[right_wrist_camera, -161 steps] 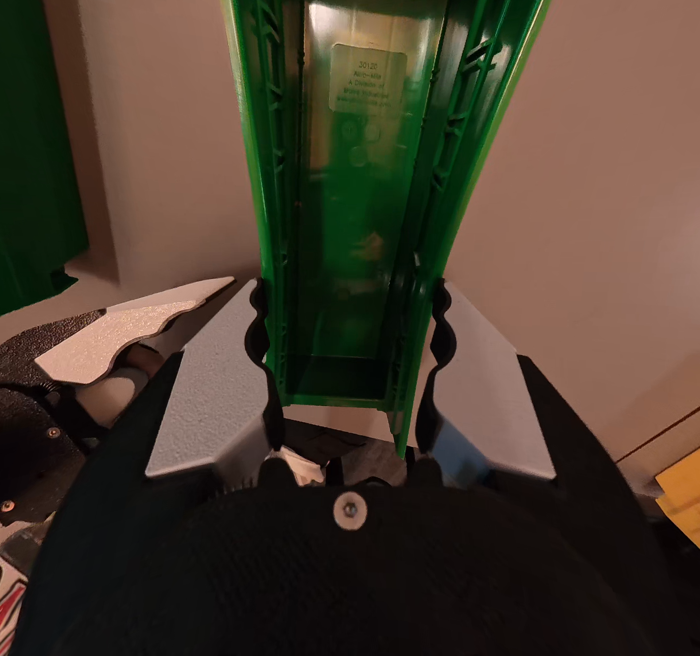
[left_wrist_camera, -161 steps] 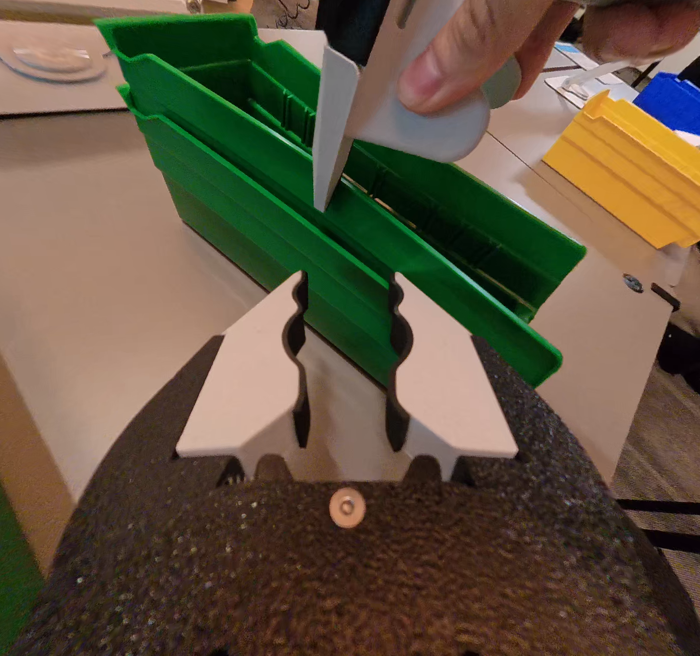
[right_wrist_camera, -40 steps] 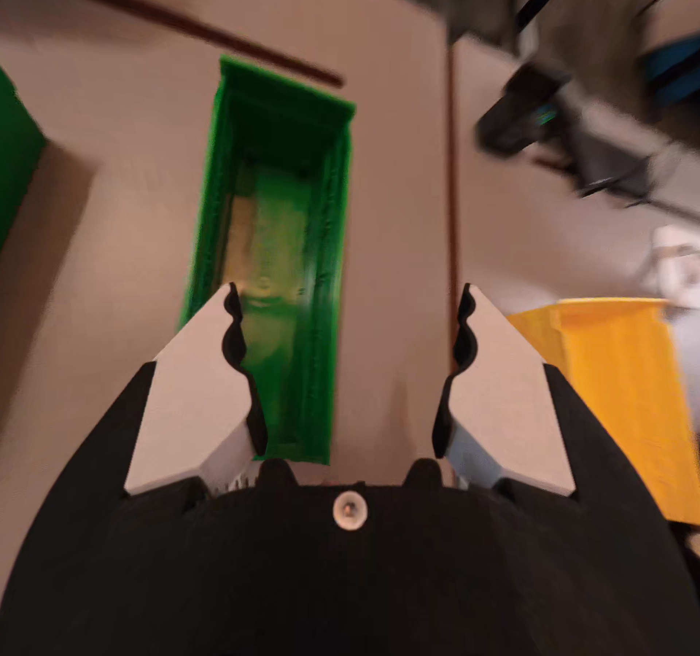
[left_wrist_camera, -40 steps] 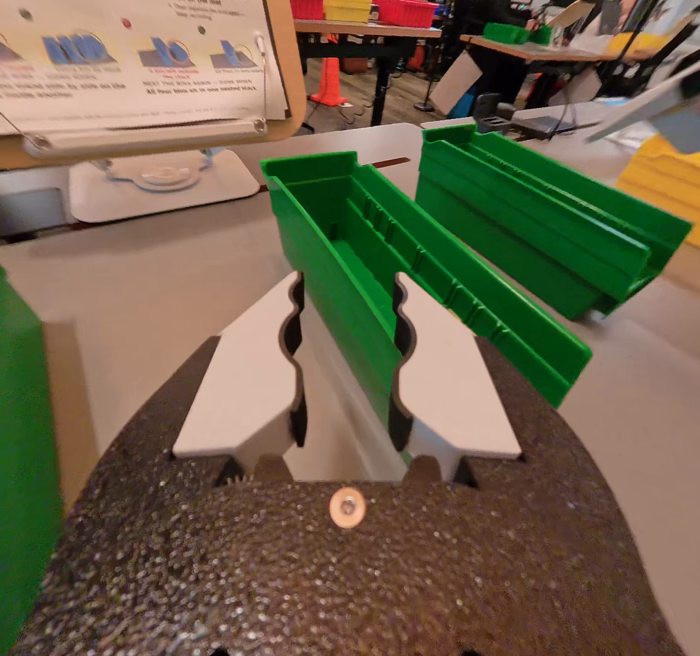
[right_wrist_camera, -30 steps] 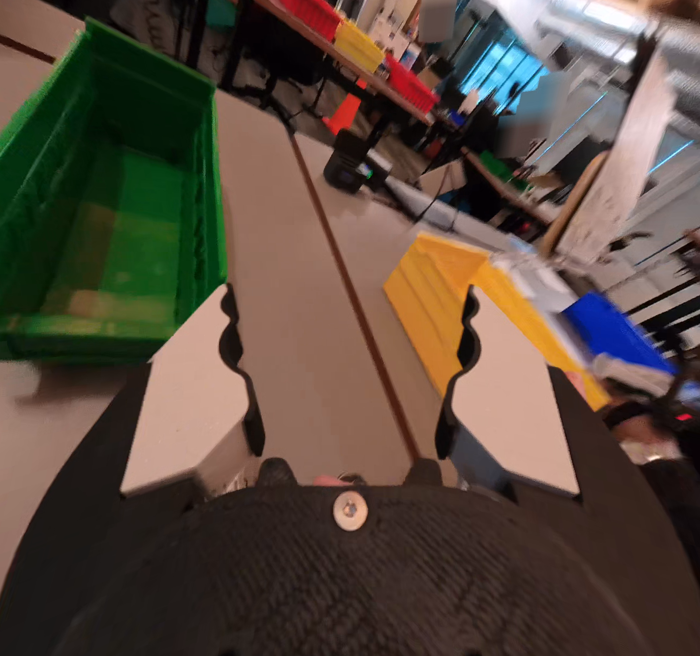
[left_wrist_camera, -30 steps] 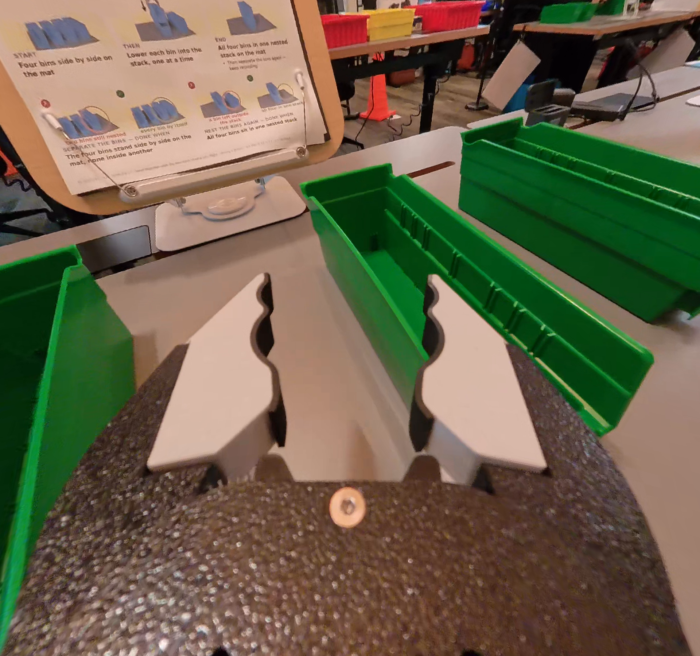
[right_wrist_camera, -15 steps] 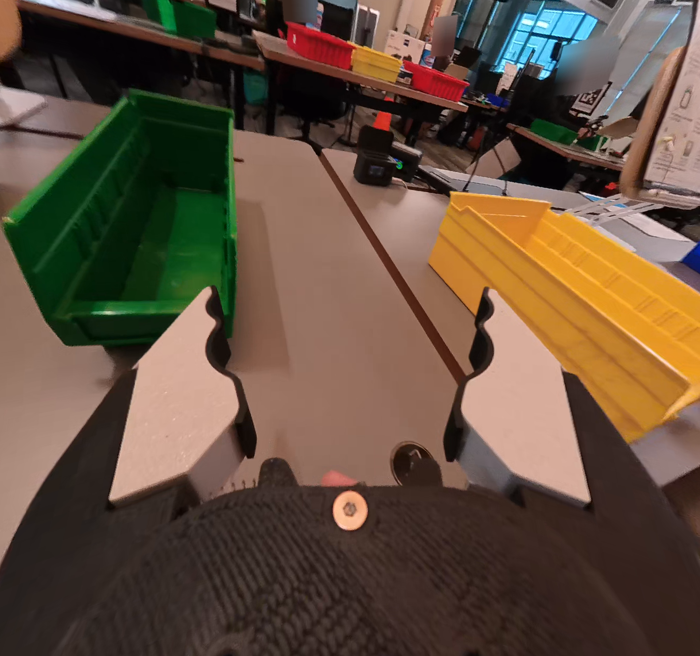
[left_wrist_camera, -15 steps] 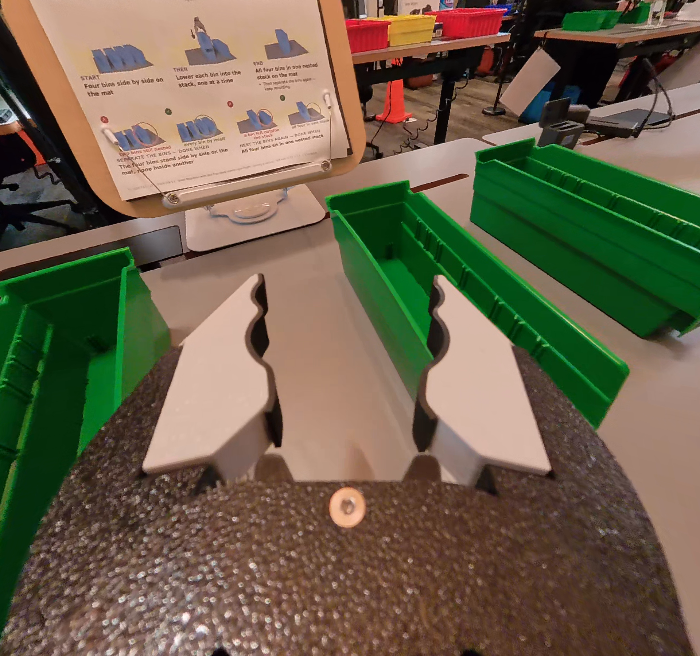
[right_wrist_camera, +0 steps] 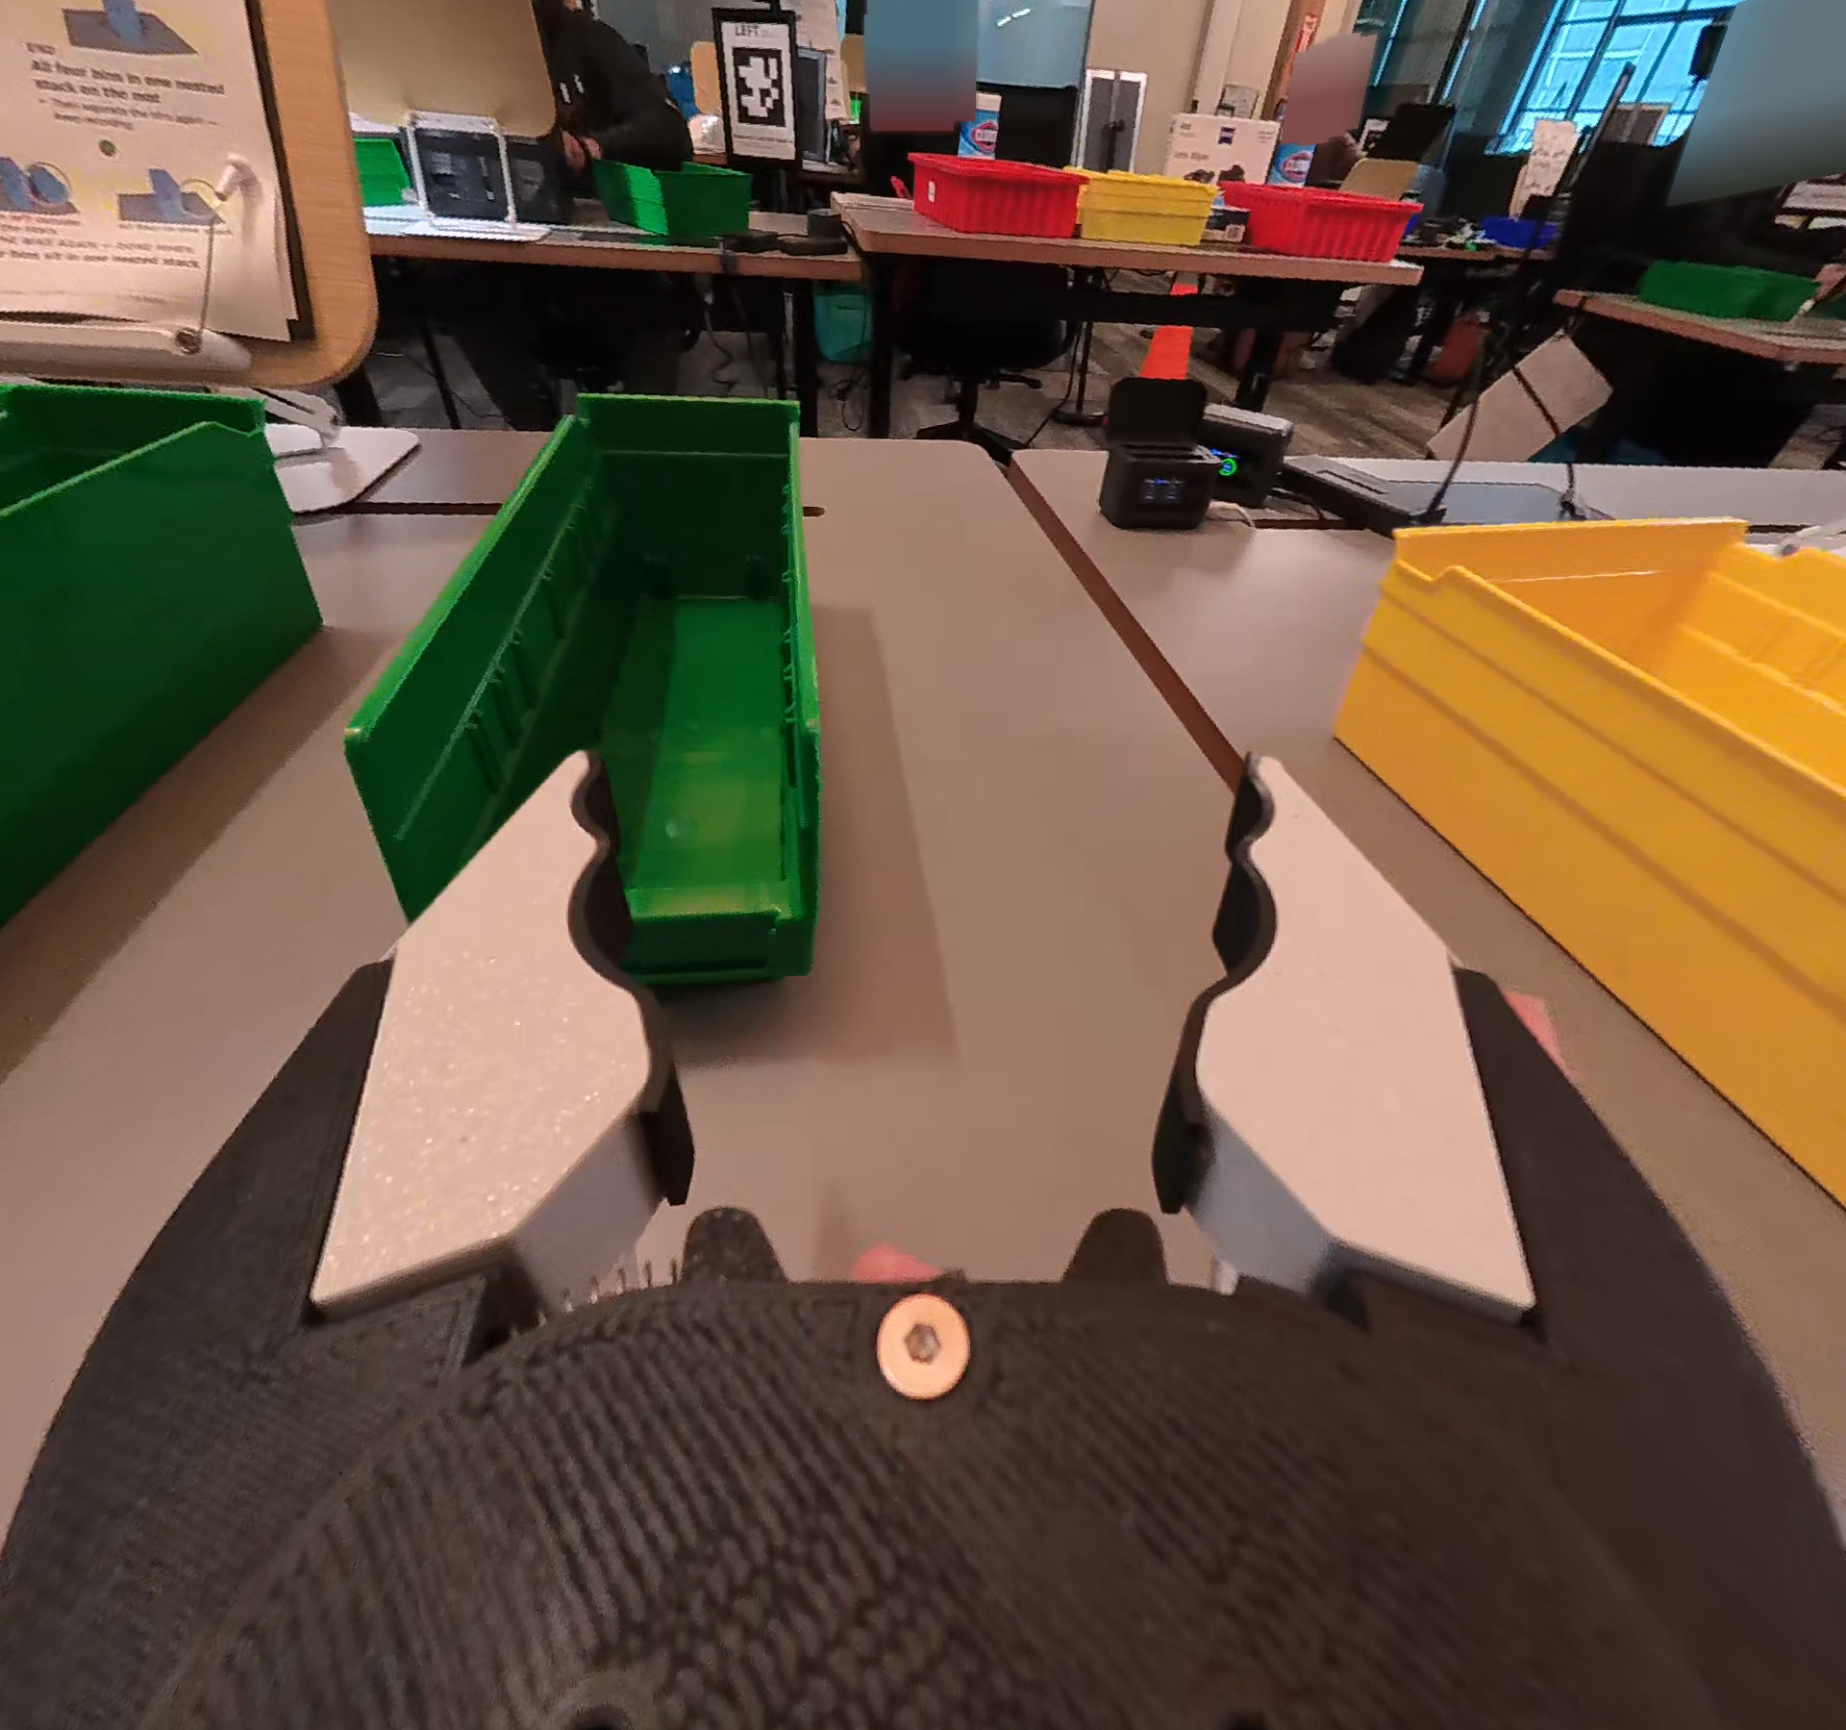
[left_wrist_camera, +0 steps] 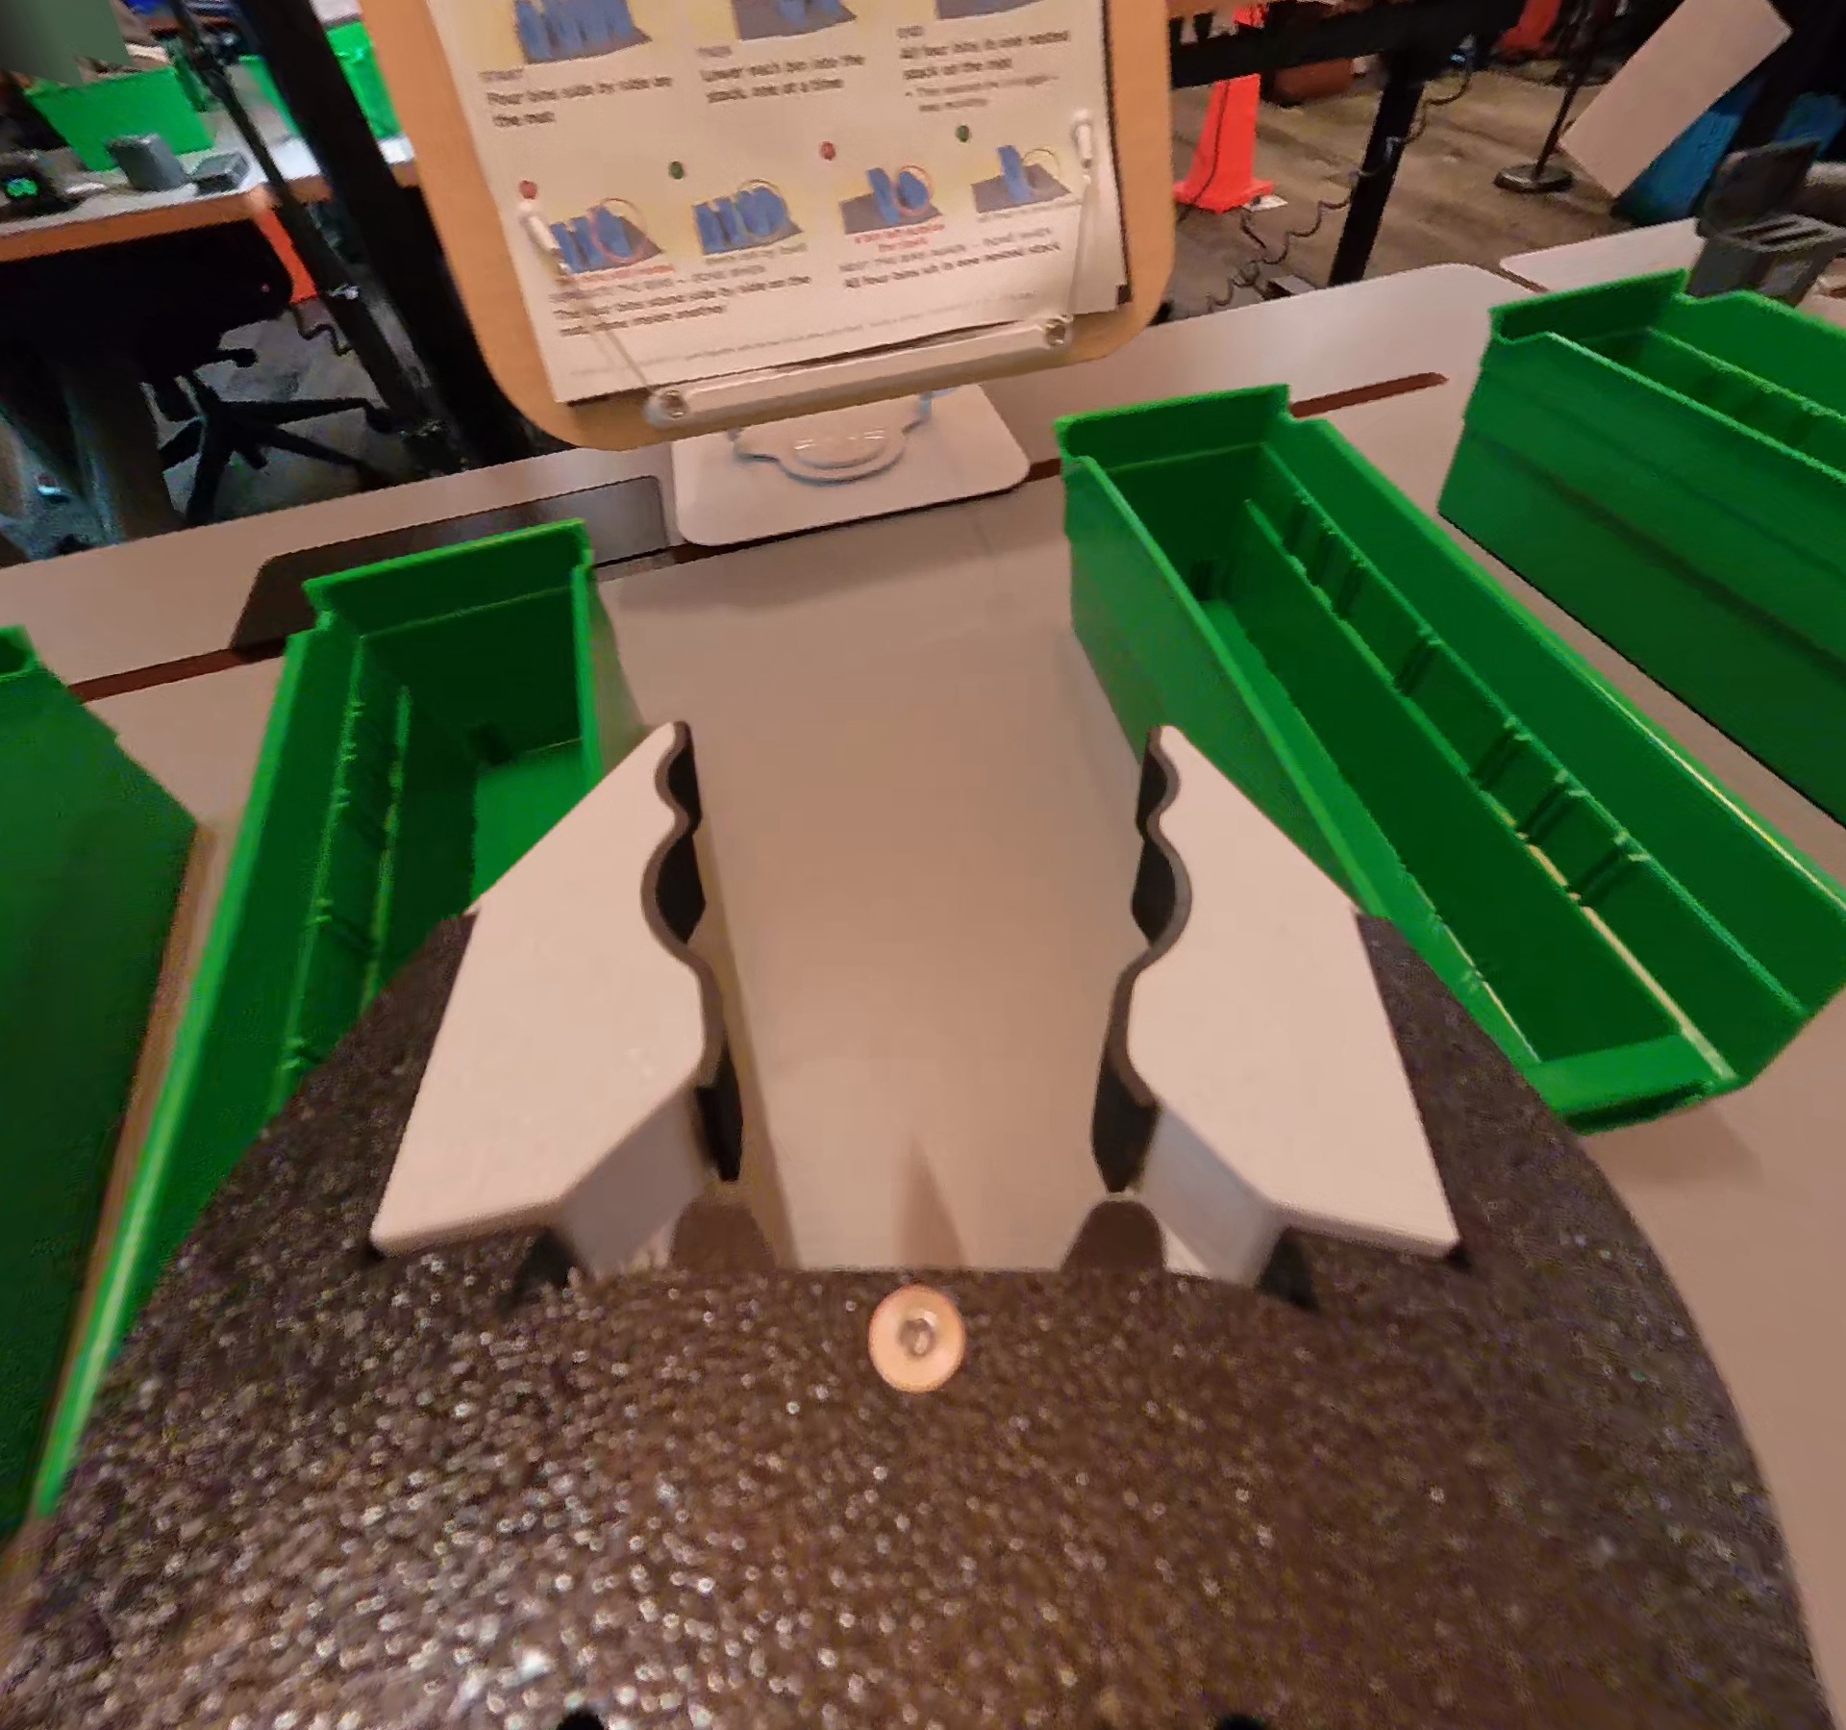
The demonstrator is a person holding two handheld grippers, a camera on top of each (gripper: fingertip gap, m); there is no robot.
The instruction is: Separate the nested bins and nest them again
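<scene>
Four green bins stand apart on the grey table (left_wrist_camera: 899,683), none inside another. The left gripper (left_wrist_camera: 914,883) hangs over bare tabletop with its jaws apart and nothing between them. One green bin (left_wrist_camera: 400,783) sits just to its left, another long bin (left_wrist_camera: 1448,783) just to its right, and a third bin (left_wrist_camera: 1678,443) lies farther right, well apart from the second. A fourth bin (left_wrist_camera: 60,883) shows only at the left edge (mostly cut off). Behind them stands an instruction board (left_wrist_camera: 779,143) on a white base. The right gripper (right_wrist_camera: 919,933) is likewise spread wide and empty, hovering over the table; a green bin (right_wrist_camera: 639,663) lies ahead to its left, and a stack of yellow bins (right_wrist_camera: 1598,733) rests on the neighbouring table to its right.
</scene>
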